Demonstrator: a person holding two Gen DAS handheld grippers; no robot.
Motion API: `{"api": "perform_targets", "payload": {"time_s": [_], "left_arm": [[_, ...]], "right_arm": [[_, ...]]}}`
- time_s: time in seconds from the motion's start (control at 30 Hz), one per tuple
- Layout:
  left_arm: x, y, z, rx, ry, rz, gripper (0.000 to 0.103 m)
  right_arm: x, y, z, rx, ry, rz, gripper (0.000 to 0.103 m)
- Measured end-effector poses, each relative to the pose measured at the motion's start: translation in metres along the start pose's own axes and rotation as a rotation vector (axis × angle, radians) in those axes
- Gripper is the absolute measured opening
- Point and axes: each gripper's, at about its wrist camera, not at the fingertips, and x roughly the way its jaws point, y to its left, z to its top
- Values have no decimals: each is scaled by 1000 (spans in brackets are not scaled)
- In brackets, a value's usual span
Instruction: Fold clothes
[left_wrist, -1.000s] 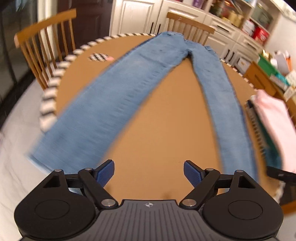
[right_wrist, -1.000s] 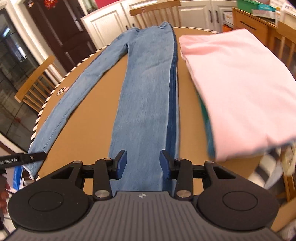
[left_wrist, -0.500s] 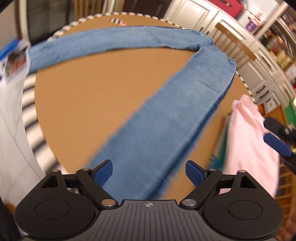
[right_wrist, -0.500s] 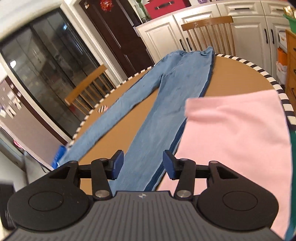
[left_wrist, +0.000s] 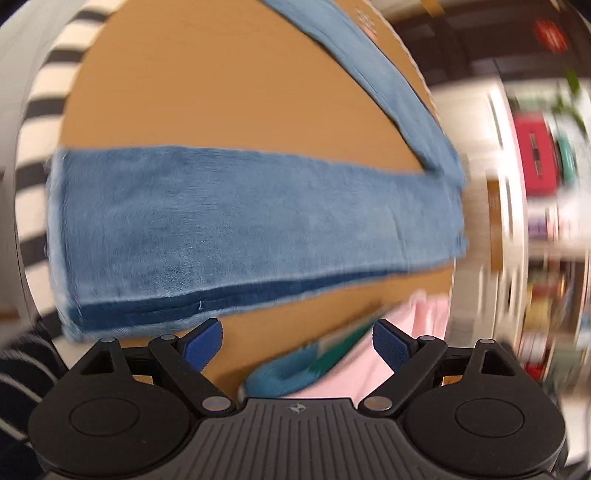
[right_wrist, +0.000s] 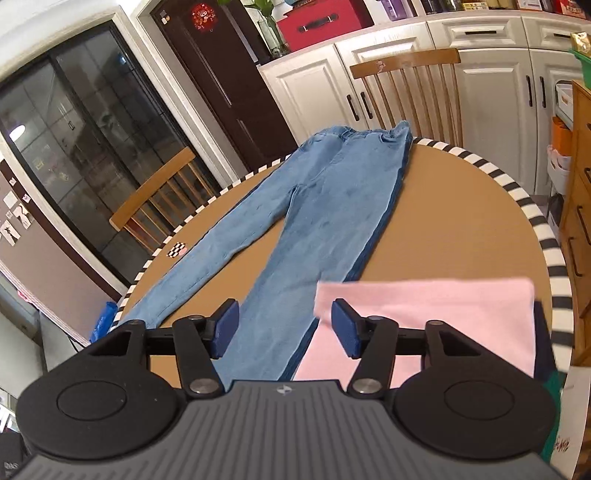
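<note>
Hovering both grippers above the tabletop (right_wrist: 461, 206) | left gripper (left_wrist: 297, 341): jaws wide apart, empty, over the folded pink garment's (left_wrist: 424, 321) edge | right gripper (right_wrist: 284, 328): jaws apart, empty | jeans (right_wrist: 325, 221) flat, legs splayed, beside the pink garment.

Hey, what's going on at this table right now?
A person with a gripper in each hand is setting up to fold clothes. Blue jeans lie spread flat, legs apart, on the round table, beside a folded pink garment. The left gripper and right gripper are both open, holding nothing.
</note>
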Motion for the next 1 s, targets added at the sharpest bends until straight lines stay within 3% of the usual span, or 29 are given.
{"api": "perform_targets", "payload": {"time_s": [0.17,0.27,0.43,0.6,0.7,0.87,1.0], "left_arm": [[13,11,-18,-223,-93,14,90],[23,12,-30,-335,-162,62,90],[33,0,-42,-397,-334,139,92],[37,-12,-54,-451,-482,175,98],[42,-20,-55,-433,-531,198,102],[46,-26,-55,-490,-567,219,102],[44,-26,-56,-552,-585,232,102]], "right_arm": [[18,-13,29,-65,28,10,66],[40,-26,57,-86,39,55,66],[91,-57,103,-62,109,141,66],[132,-99,136,-27,146,112,68],[168,-137,148,93,177,116,68],[232,-200,158,426,288,71,68],[262,-207,165,465,300,91,65]]}}
